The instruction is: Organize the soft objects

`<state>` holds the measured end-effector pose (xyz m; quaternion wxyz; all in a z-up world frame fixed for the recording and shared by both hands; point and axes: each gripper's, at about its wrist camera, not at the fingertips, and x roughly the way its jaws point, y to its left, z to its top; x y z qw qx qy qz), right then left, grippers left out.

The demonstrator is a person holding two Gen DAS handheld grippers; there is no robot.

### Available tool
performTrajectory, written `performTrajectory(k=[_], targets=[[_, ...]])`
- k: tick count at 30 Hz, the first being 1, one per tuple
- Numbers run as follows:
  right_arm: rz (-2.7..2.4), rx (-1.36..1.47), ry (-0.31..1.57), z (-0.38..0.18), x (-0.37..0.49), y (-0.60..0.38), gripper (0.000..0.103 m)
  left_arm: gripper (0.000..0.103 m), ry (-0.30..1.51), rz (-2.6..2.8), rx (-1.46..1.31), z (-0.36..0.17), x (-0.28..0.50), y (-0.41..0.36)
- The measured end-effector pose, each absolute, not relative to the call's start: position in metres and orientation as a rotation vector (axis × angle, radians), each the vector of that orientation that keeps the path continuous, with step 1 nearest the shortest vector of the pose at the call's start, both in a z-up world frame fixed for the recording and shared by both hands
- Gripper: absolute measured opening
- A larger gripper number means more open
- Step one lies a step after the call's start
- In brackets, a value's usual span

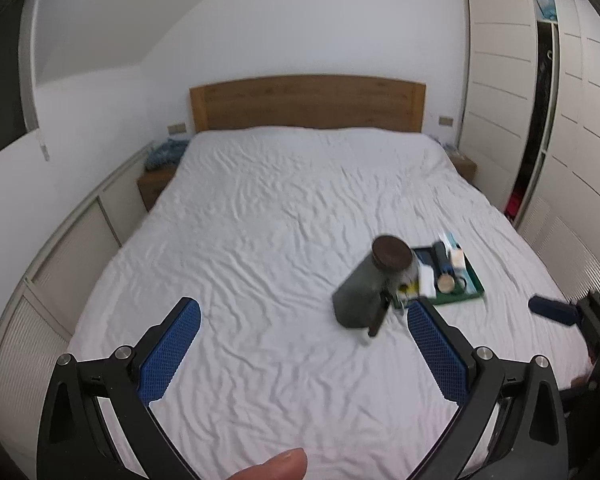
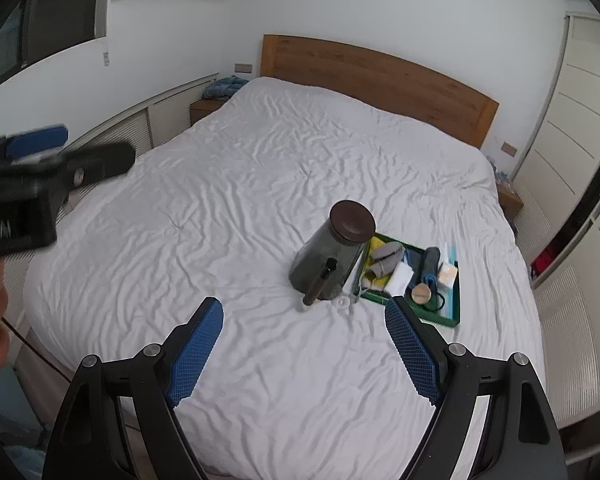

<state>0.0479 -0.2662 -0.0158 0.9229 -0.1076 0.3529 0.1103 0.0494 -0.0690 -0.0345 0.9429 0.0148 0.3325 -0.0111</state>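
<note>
A green tray lies on the white bed and holds a grey cloth, yellow and white sponges, a dark roll and small packets. A dark grey jar with a brown lid stands left of the tray, with a dark stick leaning on it. The tray and jar also show in the left wrist view. My left gripper is open and empty above the bed. My right gripper is open and empty, short of the jar.
A wooden headboard backs the bed. A wardrobe stands along the right, low cabinets along the left. Bedside tables flank the bed, one with a blue cloth. The left gripper shows at the left of the right wrist view.
</note>
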Motion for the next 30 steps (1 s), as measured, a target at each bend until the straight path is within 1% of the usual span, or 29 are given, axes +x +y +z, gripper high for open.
performTrajectory(k=[9, 30], targets=[[0.185, -0.218, 0.779, -0.003, 0.042, -0.270, 0.084, 0.102, 0.789, -0.056, 0.049, -0.049, 0.042, -0.072], [0.195, -0.203, 0.759, 0.002, 0.031, -0.270, 0.084, 0.102, 0.804, -0.069, -0.009, -0.041, 0.040, -0.057]])
